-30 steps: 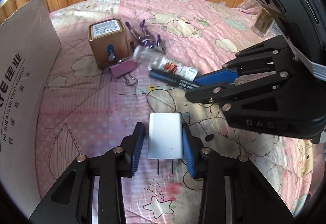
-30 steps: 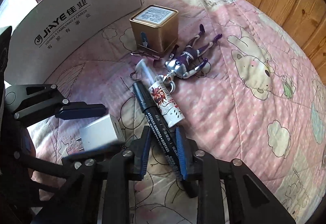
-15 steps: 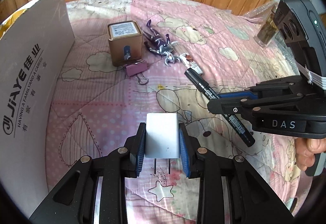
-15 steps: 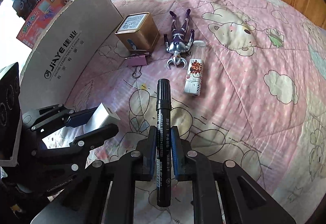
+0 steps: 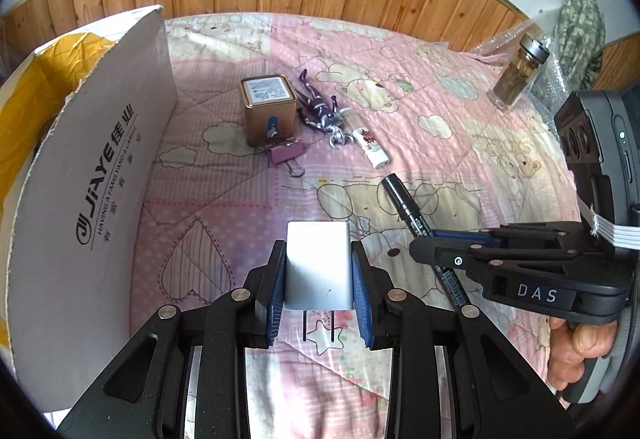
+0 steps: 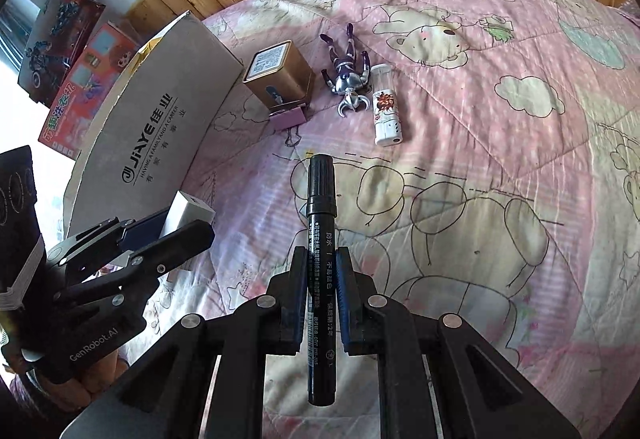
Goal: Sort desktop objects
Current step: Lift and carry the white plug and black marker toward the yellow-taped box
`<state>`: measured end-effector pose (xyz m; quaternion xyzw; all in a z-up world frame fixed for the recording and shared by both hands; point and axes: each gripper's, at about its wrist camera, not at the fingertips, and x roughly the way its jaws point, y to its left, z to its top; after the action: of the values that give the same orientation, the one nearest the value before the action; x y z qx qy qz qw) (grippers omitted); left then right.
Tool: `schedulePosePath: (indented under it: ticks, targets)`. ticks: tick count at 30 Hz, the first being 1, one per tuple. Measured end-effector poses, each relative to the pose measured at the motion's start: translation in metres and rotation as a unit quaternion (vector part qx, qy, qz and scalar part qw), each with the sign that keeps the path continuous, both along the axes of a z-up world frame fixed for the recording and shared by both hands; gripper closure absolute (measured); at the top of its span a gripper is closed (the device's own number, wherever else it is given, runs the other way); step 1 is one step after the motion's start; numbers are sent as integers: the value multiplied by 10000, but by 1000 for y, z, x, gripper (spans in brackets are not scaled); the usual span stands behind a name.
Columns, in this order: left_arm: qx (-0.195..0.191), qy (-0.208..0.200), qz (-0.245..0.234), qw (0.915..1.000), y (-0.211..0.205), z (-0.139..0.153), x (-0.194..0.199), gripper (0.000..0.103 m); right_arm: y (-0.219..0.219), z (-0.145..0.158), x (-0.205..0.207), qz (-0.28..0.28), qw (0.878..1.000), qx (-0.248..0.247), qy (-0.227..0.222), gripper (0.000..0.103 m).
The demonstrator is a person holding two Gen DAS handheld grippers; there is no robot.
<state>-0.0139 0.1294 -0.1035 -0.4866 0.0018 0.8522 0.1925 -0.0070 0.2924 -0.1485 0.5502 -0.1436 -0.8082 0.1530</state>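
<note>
Two grippers, each carrying one item lifted above a pink cartoon quilt.

The left gripper (image 5: 318, 275) has its jaws clenched on a white plug adapter (image 5: 318, 265), prongs toward the camera; the right gripper (image 6: 321, 289) grips a black marker pen (image 6: 321, 239), cap pointing forward. Toward the quilt's (image 6: 500, 119) far edge lie a gold tin (image 5: 269, 110), a pink binder clip (image 5: 287, 153) touching it, a purple action figure (image 5: 320, 109) and a white lighter (image 5: 371, 147). A cardboard box (image 5: 92, 167) stands along the quilt's left edge.
</note>
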Motion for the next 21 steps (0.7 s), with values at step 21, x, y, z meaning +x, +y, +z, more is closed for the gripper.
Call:
schedulePosePath:
  ticks: [21]
  targets:
    - [542,135,468,9973,-49,33,41,72,-56,43,38,10,9990,-187,407,89]
